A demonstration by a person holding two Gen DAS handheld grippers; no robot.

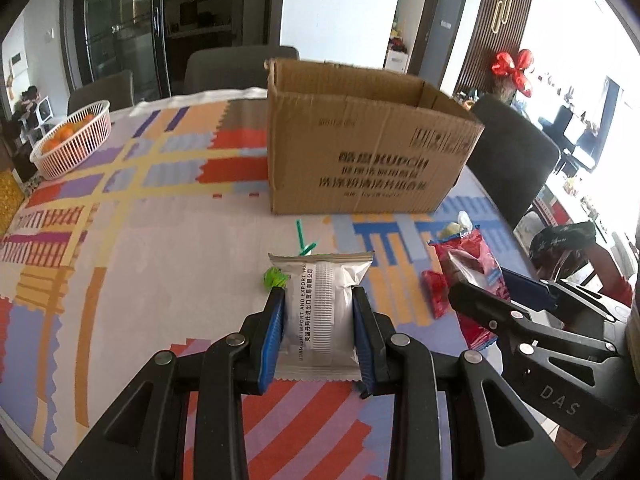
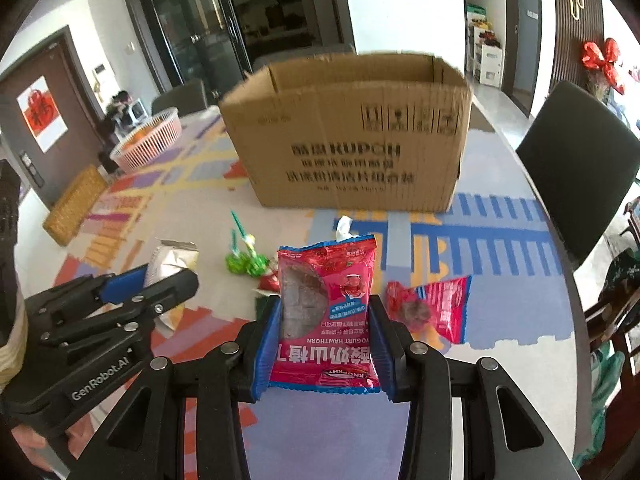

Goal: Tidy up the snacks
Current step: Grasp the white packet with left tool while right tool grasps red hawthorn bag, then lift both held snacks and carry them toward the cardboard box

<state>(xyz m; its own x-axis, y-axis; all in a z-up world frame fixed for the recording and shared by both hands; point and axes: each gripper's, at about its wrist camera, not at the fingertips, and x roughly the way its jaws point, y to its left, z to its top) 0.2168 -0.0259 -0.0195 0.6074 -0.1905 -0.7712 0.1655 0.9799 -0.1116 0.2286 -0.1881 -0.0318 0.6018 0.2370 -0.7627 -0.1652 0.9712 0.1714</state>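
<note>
Left gripper (image 1: 318, 308) clamped on a silver foil snack pack (image 1: 320, 312), pack clear of the patterned tablecloth (image 1: 120, 208), green lollipops (image 1: 276, 278) just past it at 11 o'clock. Right gripper (image 2: 326, 320) pinching a red yogurt hawthorn bag (image 2: 326, 312) at mid-body; a second red hawthorn packet (image 2: 434, 306) lies at 3 o'clock of it. Open cardboard box (image 2: 352, 136) sits at 12 o'clock of both, well apart. Likely step: carry both to the box. Tips: keep both grips firm, foil looks slippery; raise above the near rim before crossing; keep the grippers apart; release only once over the opening.
</note>
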